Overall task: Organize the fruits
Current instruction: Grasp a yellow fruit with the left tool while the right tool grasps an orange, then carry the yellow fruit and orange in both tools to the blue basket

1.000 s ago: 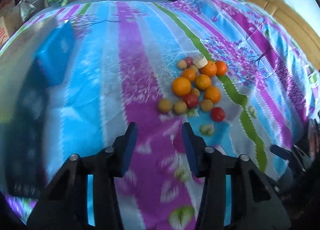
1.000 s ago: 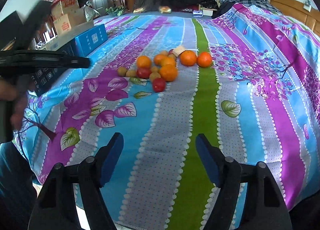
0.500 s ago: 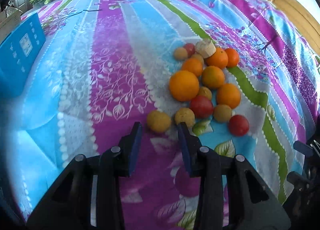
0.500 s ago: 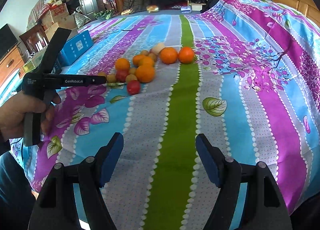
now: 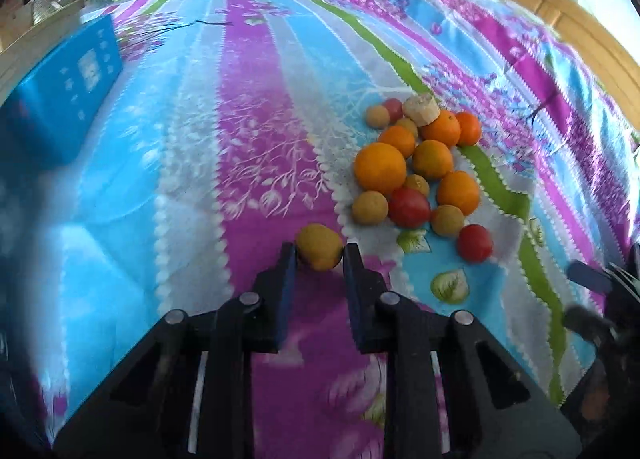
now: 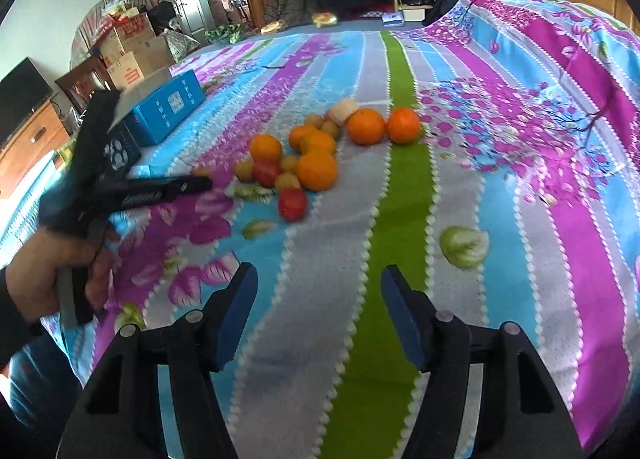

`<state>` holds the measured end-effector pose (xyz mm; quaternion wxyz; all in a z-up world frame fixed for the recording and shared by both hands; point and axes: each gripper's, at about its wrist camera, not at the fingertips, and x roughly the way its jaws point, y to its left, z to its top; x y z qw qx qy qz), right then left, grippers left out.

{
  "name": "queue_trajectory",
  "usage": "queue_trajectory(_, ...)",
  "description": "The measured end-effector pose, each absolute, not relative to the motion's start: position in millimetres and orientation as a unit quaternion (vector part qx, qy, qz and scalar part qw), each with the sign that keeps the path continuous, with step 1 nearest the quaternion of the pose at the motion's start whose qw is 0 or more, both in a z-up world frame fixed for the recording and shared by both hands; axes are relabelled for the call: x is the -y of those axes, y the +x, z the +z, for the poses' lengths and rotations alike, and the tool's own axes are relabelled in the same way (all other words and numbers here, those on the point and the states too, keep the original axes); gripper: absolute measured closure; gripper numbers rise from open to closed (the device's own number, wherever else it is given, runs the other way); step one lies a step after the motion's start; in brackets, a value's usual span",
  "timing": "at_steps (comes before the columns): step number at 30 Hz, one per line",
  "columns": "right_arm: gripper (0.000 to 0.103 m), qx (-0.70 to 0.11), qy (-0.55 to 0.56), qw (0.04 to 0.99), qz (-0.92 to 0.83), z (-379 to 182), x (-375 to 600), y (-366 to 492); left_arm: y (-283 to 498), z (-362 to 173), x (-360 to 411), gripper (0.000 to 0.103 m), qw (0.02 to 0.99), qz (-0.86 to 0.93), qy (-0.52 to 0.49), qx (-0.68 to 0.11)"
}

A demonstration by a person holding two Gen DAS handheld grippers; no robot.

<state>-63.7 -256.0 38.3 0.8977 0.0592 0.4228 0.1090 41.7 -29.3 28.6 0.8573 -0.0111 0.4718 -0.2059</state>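
Left gripper (image 5: 319, 259) closed on a small yellow fruit (image 5: 319, 246) at the near-left edge of the fruit pile (image 5: 416, 171); its blue fingers (image 5: 287, 283) press the fruit from both sides, and the fruit sits on the bedspread (image 5: 248, 147). The pile of oranges, red fruits and small brownish ones lies just beyond and to the right, on the bed's middle stripes. Right gripper (image 6: 318, 311), seen in its own view: fingers partly apart and closing, nothing between them, well short of the pile over the near part of the bed. A blue box (image 6: 168, 107) lies far left.

Risks. The grip sits near the fingertips, so the round fruit may squirt forward on lifting. The soft bedspread could dip and let neighbouring fruit (image 5: 370, 207) roll if nudged. Motion blur makes it uncertain, perhaps, whether cloth is pinched under the fingers; if so, lifting would drag the fabric and disturb the pile.
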Motion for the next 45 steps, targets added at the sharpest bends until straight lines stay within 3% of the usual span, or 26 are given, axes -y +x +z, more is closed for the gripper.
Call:
queue_trajectory(5,0.036,-0.419,0.099,0.892,0.138,40.1,258.5,-24.1,30.5,38.2,16.7,0.079,0.858,-0.206,-0.041,-0.469)
queue_trajectory(8,0.048,-0.423,0.119,0.887,0.143,38.0,259.3,7.7,30.2,43.2,17.3,0.079,0.859,-0.209,-0.049,-0.465)
queue_trajectory(21,0.049,-0.472,0.177,0.855,0.124,-3.3,250.8,69.4,33.6,40.5,29.9,0.079,0.854,-0.217,-0.053,-0.470)
queue_trajectory(23,0.060,-0.474,0.181,0.854,0.119,-7.1,250.9,69.7,32.9,41.2,31.3,0.079,0.854,-0.218,-0.052,-0.469)
queue_trajectory(25,0.060,-0.474,0.183,0.854,0.115,-6.9,252.9,68.6,32.2,43.6,32.0,0.079,0.855,-0.217,-0.050,-0.469)
queue_trajectory(37,0.060,-0.407,0.017,0.913,0.029,75.6,242.3,2.8,15.2,92.6,29.9,0.079,0.884,-0.172,-0.002,-0.435)
queue_trajectory(45,0.060,-0.414,0.019,0.910,0.002,93.1,250.7,-19.8,10.0,117.8,26.8,0.079,0.891,-0.149,0.008,-0.430)
